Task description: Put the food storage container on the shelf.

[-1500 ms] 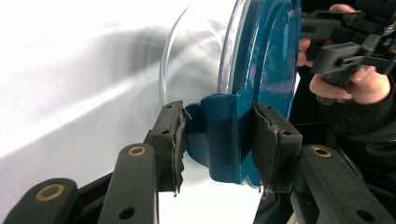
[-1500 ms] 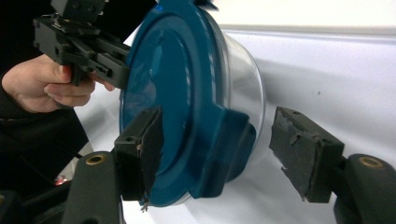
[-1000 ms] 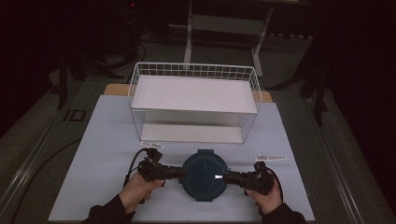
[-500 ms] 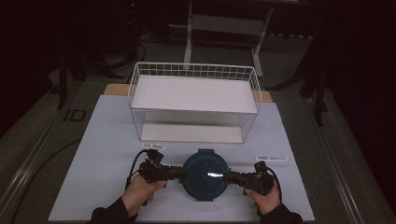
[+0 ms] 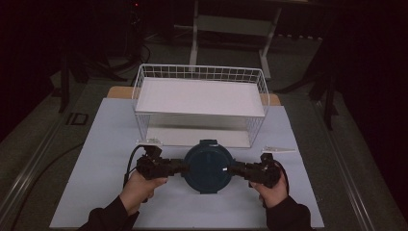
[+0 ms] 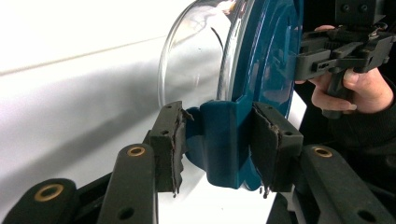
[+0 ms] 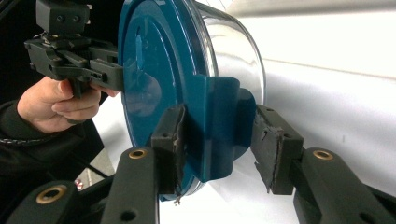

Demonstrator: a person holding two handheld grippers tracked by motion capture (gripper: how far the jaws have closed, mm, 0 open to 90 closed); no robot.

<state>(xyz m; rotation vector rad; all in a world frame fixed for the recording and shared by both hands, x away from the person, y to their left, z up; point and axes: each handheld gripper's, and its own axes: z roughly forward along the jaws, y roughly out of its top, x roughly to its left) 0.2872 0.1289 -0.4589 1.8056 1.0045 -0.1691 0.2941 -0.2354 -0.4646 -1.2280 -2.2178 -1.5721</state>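
**Two claws held a lidded bowl by its side tabs**

A round glass bowl (image 5: 208, 166) with a dark teal lid (image 6: 273, 56) sat at the near middle of the white surface (image 5: 96, 159), just in front of a white wire basket (image 5: 199, 103), which stood at 12 o'clock from it. The person's hands came in from the bottom of the high view.

The left claw (image 5: 182, 167) met the bowl at its 9 o'clock side. In the left gripper view its jaws stood partly closed, with both worn pads pressed on a teal tab (image 6: 219, 144) that folded down from the lid's rim. The clear glass wall curved away behind that tab.

The right claw (image 5: 235, 168) met the bowl at its 3 o'clock side. In the right gripper view its jaws were also partly closed around the opposite tab (image 7: 219, 130); one pad lay against the tab, while the other seemed to stand slightly off it, so a firm grip was hard to confirm.

A small pale object (image 5: 279, 149) lay on the surface at about 2 o'clock from the bowl, too small to identify.
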